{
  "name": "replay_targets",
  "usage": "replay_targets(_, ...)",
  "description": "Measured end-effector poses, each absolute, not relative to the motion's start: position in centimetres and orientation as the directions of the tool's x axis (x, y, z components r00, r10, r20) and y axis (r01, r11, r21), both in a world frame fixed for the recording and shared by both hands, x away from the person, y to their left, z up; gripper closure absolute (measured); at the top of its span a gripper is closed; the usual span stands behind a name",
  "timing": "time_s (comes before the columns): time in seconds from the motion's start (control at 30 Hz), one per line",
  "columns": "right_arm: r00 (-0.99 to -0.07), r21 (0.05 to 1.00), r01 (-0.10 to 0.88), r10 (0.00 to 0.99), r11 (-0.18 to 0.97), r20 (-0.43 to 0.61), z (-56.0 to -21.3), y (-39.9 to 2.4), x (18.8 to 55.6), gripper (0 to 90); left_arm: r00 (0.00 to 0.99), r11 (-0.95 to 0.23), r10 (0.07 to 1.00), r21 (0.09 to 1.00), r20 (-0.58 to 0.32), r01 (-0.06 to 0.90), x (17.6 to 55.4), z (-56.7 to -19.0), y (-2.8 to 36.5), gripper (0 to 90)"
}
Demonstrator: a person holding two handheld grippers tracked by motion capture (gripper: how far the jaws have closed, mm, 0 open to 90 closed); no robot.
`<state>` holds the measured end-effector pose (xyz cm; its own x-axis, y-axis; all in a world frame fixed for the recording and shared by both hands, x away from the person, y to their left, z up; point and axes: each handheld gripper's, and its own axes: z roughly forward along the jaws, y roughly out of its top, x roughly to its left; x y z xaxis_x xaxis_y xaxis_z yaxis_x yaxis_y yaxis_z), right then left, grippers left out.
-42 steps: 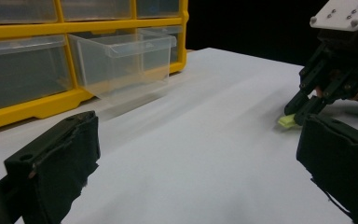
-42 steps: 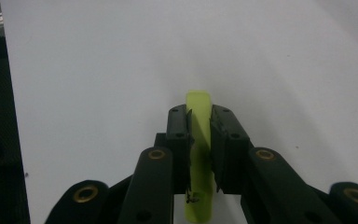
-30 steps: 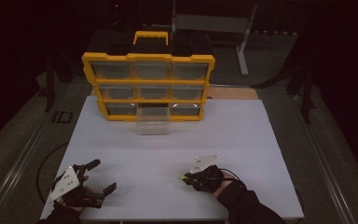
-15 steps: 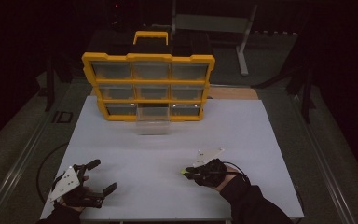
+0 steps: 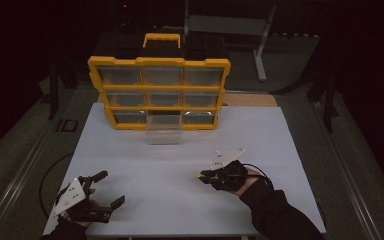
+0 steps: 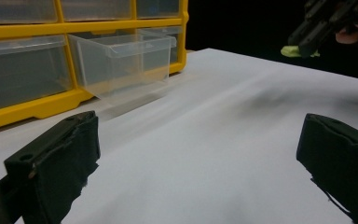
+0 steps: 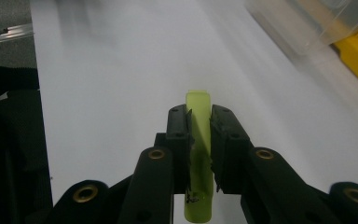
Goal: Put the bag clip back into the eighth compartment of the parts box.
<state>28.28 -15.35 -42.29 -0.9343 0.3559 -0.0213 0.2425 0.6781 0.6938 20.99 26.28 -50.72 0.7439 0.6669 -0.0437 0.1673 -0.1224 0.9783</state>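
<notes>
right gripper (image 7: 199, 123) jaws clenched on a flat yellow-green plastic strip (image 7: 198, 158), long axis running along the jaws, over the white counter (image 5: 180, 165). left gripper (image 5: 111, 187) released, idle. pulled-out clear plastic drawer (image 5: 164, 134) lies ahead-left, nearer the right.

The organizer (image 5: 159, 92) is standing at the far edge of the desk (image 5: 180, 200), with 1 drawer (image 5: 164, 131) sticking out from the middle of its bottom row of 3. The left gripper (image 5: 102, 189) is sitting at the near left corner. The right gripper (image 5: 202, 176) is hanging over the near right part, pinching a strip (image 7: 199, 154) between its jaws.
</notes>
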Motion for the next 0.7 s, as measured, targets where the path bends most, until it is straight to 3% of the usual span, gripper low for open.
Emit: replay_targets(0.7, -0.939, 0.696, 0.199, 0.337, 0.69, -0.065, -39.5, -13.9, 30.5, 79.1, 0.746, -0.125, 0.665, 0.978, -0.041, 0.165, 21.0, -50.7, 26.3, 0.4)
